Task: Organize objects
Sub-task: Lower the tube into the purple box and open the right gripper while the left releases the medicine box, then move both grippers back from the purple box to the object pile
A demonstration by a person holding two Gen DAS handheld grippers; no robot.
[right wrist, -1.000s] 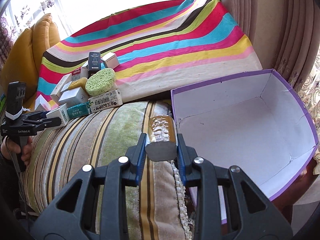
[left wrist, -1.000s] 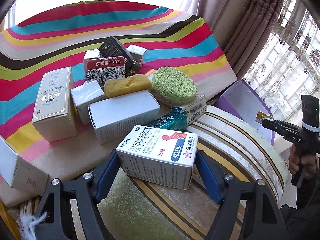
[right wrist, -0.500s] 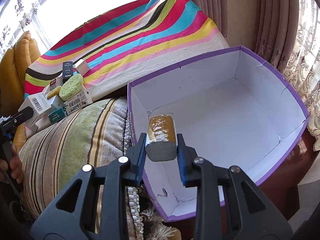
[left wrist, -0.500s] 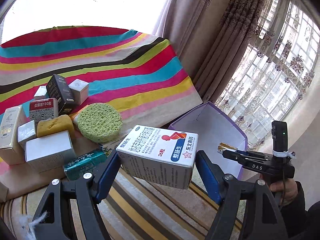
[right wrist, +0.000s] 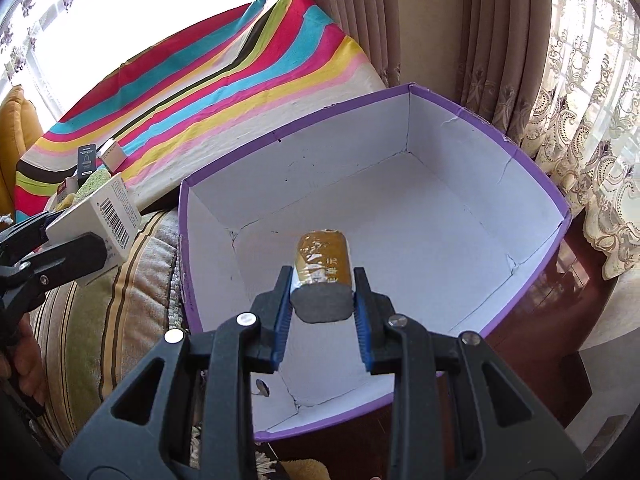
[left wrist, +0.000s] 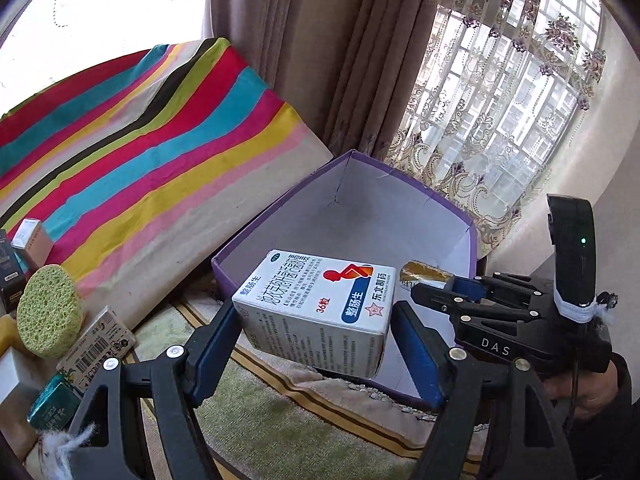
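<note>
right wrist view, right claw (right wrist: 322,296) pinching gold packet (right wrist: 322,258) now over purple box (right wrist: 520,152), left claw (left wrist: 316,332) clamping medicine box (left wrist: 316,308) closer

Home living room: striped sofa cushion (left wrist: 280,420), brown curtains (left wrist: 320,60), lace-curtained window (left wrist: 500,120).

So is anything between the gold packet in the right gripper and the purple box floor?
Nothing visible. The gold packet, clamped in the right gripper, hangs over the bare white floor of the purple box.

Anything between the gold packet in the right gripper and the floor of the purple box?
Nothing: in the right wrist view the gold packet hangs over the purple box's bare white floor.
</note>
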